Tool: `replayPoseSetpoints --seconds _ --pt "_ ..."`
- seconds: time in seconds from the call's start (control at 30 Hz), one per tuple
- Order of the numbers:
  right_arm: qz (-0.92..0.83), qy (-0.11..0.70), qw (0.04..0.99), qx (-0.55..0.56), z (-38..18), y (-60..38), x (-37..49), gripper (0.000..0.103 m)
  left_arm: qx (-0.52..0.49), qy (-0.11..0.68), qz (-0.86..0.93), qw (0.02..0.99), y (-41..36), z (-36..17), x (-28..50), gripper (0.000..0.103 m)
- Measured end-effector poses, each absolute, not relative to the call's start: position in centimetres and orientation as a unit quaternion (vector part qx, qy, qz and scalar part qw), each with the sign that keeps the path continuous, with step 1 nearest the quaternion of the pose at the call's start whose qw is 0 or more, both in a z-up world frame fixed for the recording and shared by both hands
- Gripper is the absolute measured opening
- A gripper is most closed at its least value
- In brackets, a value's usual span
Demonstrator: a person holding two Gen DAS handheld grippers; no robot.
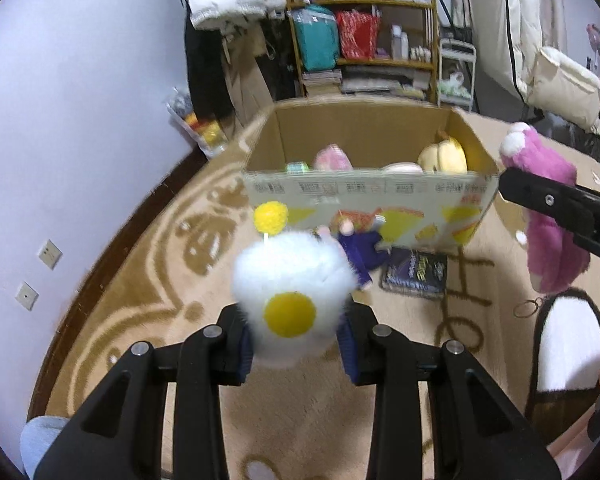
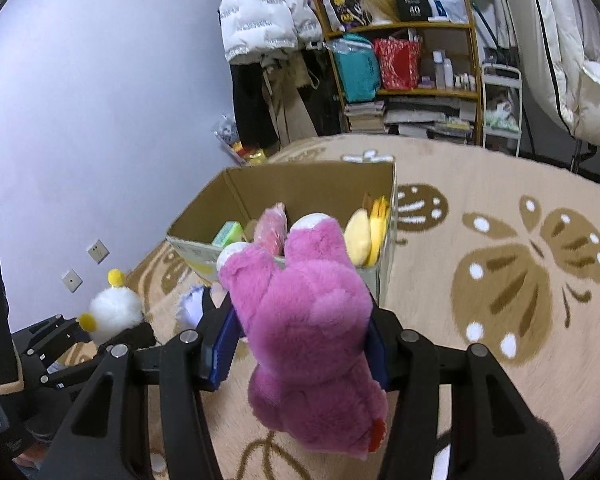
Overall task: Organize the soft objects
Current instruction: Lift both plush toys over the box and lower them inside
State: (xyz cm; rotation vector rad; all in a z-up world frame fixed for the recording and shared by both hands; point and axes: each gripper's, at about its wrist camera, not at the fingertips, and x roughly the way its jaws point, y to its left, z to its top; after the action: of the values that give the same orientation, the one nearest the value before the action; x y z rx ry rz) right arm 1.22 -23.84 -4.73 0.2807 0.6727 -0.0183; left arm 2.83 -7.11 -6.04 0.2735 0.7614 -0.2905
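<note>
Both jaws closed: left gripper (image 1: 296, 344) on white plush (image 1: 290, 300), right gripper (image 2: 300, 340) on pink plush (image 2: 308, 320). Carry step; next, over box (image 2: 284, 172) rim, release.

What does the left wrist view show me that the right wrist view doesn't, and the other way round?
Only the left wrist view shows the small purple doll and the dark packet lying on the rug in front of the cardboard box, plus the box's printed front. Only the right wrist view shows the butterfly pattern on the rug right of the box. Both show the left gripper clamped on the white plush, the right gripper clamped on the pink plush, the box's toys, and the shelf behind.
</note>
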Motion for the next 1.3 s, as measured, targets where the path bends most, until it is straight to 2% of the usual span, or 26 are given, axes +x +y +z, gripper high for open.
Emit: replayPoseSetpoints --seconds 0.7,1.3 --pt "-0.006 0.270 0.960 0.073 0.4 -23.5 3.8 0.057 0.116 0.259 -0.120 0.951 -6.7 -0.1 5.7 0.033" --pt "-0.017 0.269 0.962 0.045 0.1 -25.4 9.3 0.057 0.103 0.250 -0.125 0.955 -8.9 0.6 12.1 0.033"
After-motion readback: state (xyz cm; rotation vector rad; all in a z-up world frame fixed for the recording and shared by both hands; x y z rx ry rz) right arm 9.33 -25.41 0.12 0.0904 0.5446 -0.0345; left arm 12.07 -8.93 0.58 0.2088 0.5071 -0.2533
